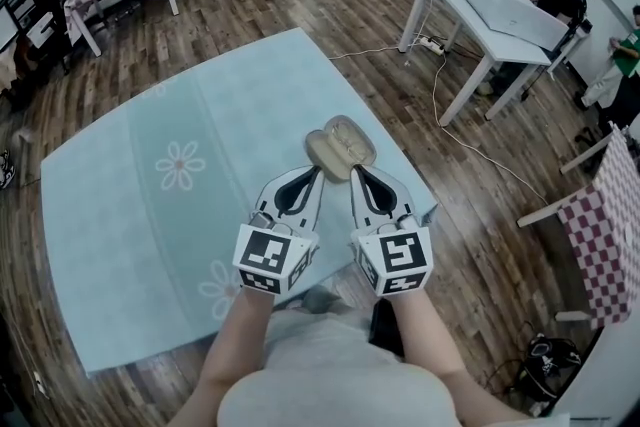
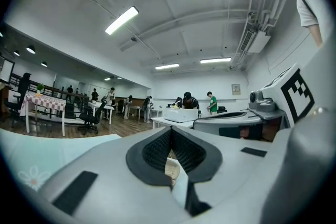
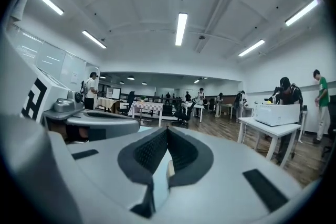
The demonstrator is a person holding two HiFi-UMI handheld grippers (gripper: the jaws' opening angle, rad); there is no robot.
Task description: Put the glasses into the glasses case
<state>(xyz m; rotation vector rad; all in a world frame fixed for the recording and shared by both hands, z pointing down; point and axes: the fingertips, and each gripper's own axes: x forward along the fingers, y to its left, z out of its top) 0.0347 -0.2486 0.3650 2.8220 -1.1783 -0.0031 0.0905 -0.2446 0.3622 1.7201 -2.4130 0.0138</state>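
Whether the glasses lie inside the open glasses case (image 1: 340,147) cannot be told; its beige lining is too small and pale in the head view. The case is seen right at the tips of both grippers, over the near right part of the bench (image 1: 130,215), but it cannot be made out whether it rests on the blue flowered cloth or is raised off it.

The fingers of the left gripper (image 1: 318,171) are pressed together at their tips, and so are those of the right gripper (image 1: 354,171). In each gripper view only a beige sliver of the case is glimpsed through the slot behind the closed tips. Whether an edge of the case is nipped is not shown. The person's forearms are cut off at the lower edge.

The bench's near right corner (image 1: 432,209) is found just beside the right gripper. Wide bare cloth is left to the left and beyond. On the wooden floor a cable (image 1: 440,105) is trailed toward a white table (image 1: 490,45), well apart. A checked-cloth table (image 1: 600,235) is placed to the right.
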